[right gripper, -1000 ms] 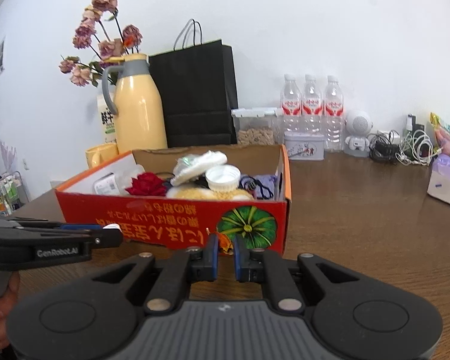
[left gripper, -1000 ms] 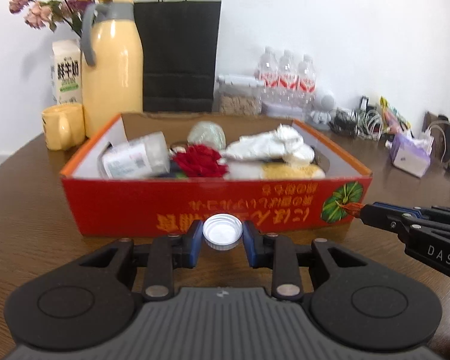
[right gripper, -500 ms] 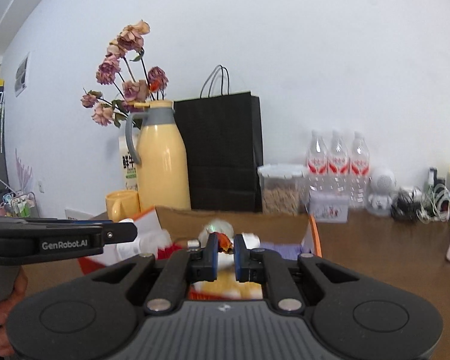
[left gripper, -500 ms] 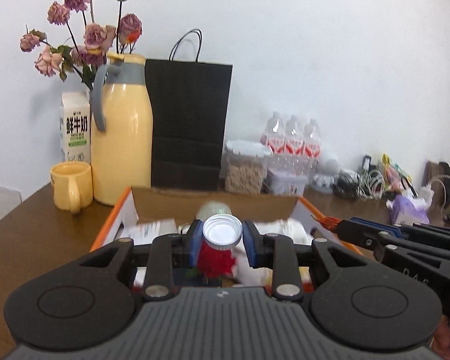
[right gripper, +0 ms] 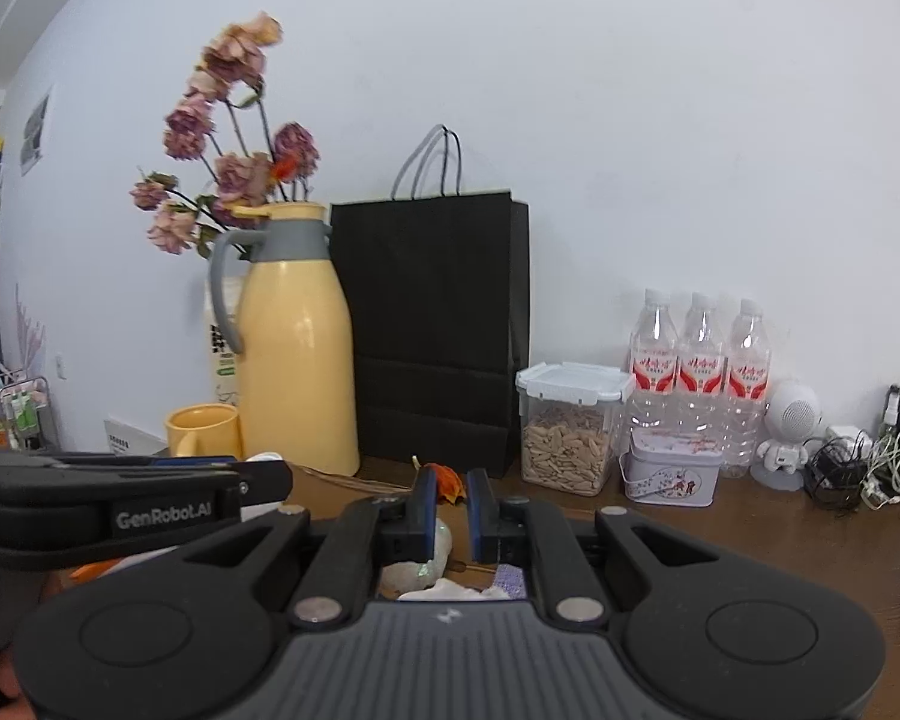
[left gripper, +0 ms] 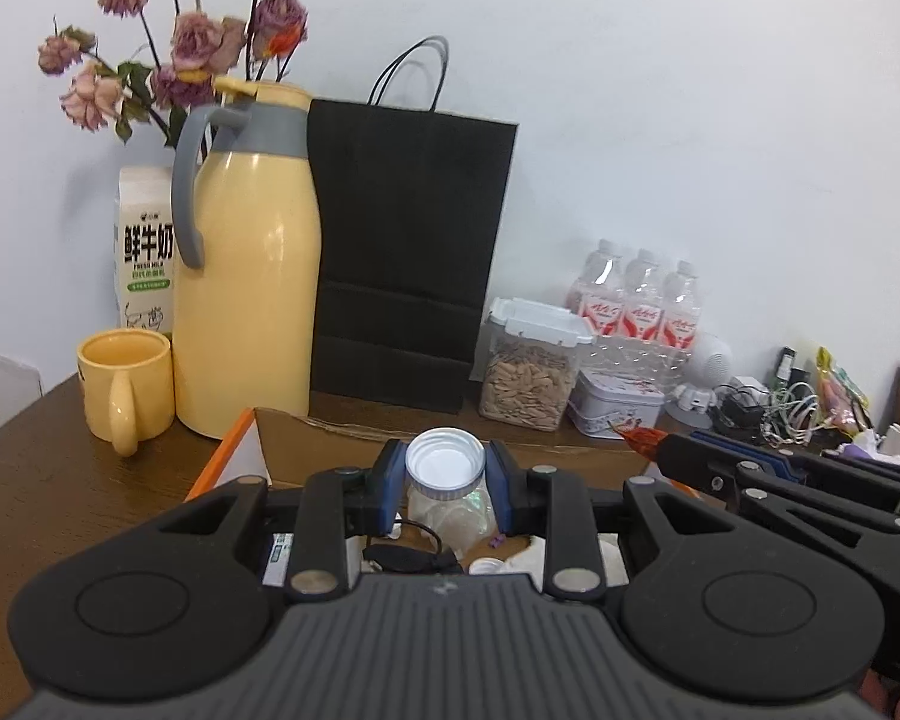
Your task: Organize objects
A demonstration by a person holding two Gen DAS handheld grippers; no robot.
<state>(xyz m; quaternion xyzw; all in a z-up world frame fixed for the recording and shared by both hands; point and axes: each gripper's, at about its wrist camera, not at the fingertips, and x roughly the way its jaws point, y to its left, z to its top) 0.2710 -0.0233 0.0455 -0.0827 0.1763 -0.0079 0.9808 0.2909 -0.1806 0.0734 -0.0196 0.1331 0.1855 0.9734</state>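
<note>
Left gripper [left gripper: 444, 483] clamped on a white bottle cap [left gripper: 444, 467] — pads pressed against its rim on both sides, cap facing the camera, held up over the cardboard box [left gripper: 306, 441]. Right gripper [right gripper: 448, 503] nearly shut, pinching a small orange-red scrap [right gripper: 448, 478] that pokes up between its blue pads; seen from the left camera as an orange tip [left gripper: 641, 437] at the end of the black fingers, above the box's far right edge. Inside the box, below the cap: a clear jar [left gripper: 444, 513], a black cable [left gripper: 403, 558], white crumpled stuff [right gripper: 450, 589]. Beyond the box on the brown table [left gripper: 42, 468]: yellow mug [left gripper: 127, 387], yellow thermos jug [left gripper: 249, 264], milk carton [left gripper: 145, 246], dried flowers [left gripper: 180, 54], black paper bag [left gripper: 411, 252], seed container [left gripper: 531, 363], small tin [left gripper: 615, 399], three water bottles [left gripper: 642, 306], tangled cords [left gripper: 780, 405].
</note>
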